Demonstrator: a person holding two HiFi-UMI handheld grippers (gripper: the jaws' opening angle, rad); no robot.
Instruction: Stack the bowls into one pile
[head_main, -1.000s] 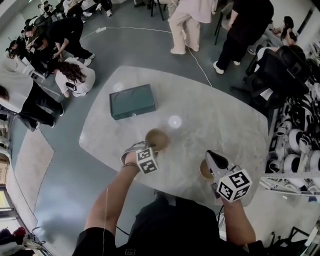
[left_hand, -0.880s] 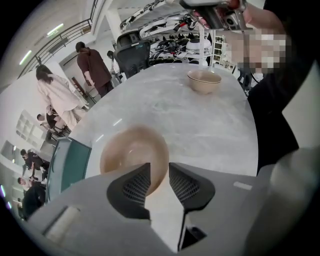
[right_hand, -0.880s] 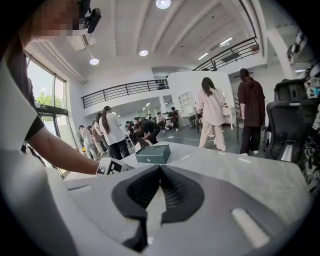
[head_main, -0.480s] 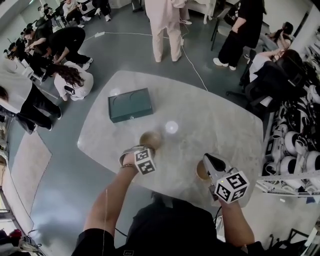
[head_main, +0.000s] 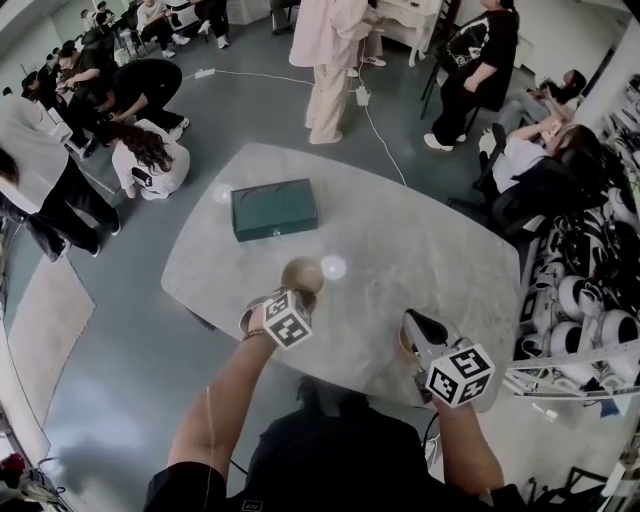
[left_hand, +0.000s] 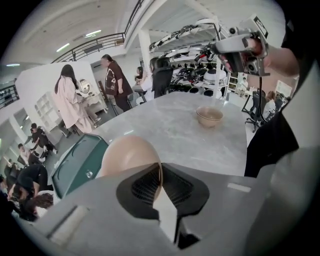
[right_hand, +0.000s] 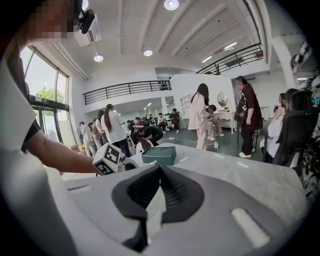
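Note:
A tan bowl (head_main: 301, 273) hangs above the marble table (head_main: 420, 230), tipped so that its round outside shows (left_hand: 129, 156). My left gripper (head_main: 288, 297) is shut on its rim, and the thin rim sits between the pads (left_hand: 160, 172). A second tan bowl (left_hand: 209, 116) stands upright on the table near the front right edge (head_main: 403, 343). My right gripper (head_main: 416, 324) hovers just above that bowl and is shut with nothing in it (right_hand: 159, 172). The left gripper view shows the right gripper (left_hand: 222, 47) clear of that bowl.
A dark green box (head_main: 274, 209) lies on the far left part of the table, also seen as the green box (right_hand: 159, 155) ahead of my right gripper. Several people stand, crouch and sit around the table. Racks of white gear stand at the right.
My left gripper has shut on the near bowl's rim and lifted it off the table, tipping it. My right gripper has shifted a little above the other bowl.

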